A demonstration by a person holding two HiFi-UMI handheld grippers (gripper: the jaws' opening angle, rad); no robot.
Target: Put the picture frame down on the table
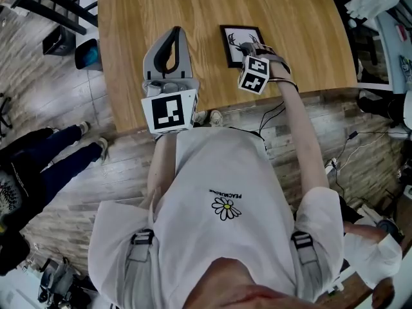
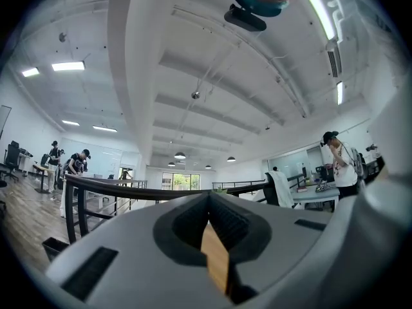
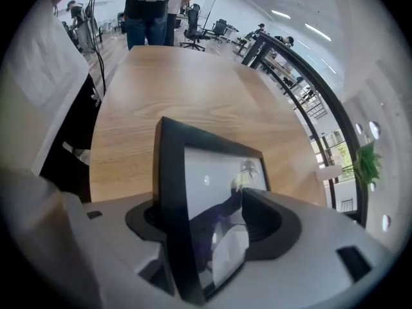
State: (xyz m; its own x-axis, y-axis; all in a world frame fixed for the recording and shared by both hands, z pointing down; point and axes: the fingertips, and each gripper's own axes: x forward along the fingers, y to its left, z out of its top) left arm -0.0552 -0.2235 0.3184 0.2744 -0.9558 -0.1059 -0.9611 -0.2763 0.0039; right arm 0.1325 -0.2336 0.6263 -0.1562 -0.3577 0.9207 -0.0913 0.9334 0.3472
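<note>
The black picture frame (image 1: 235,44) with a deer print is on the wooden table (image 1: 290,18), close to its near edge. My right gripper (image 1: 258,47) points steeply down over the frame's near right corner. In the right gripper view the frame (image 3: 193,172) stands between the jaws, its back by the left jaw and its glass a little off the right pad (image 3: 264,214); my right gripper (image 3: 207,219) is open. My left gripper (image 1: 175,32) is held level over the table to the left of the frame. Its fingertips meet with nothing held, my left gripper (image 2: 209,199) shut.
The table's near edge (image 1: 212,108) runs just under both hands. A black chair (image 1: 51,2) and a blue bin (image 1: 88,54) stand at the far left, and a person's legs (image 1: 58,156) are on the left floor. Cables (image 1: 277,114) trail on the floor.
</note>
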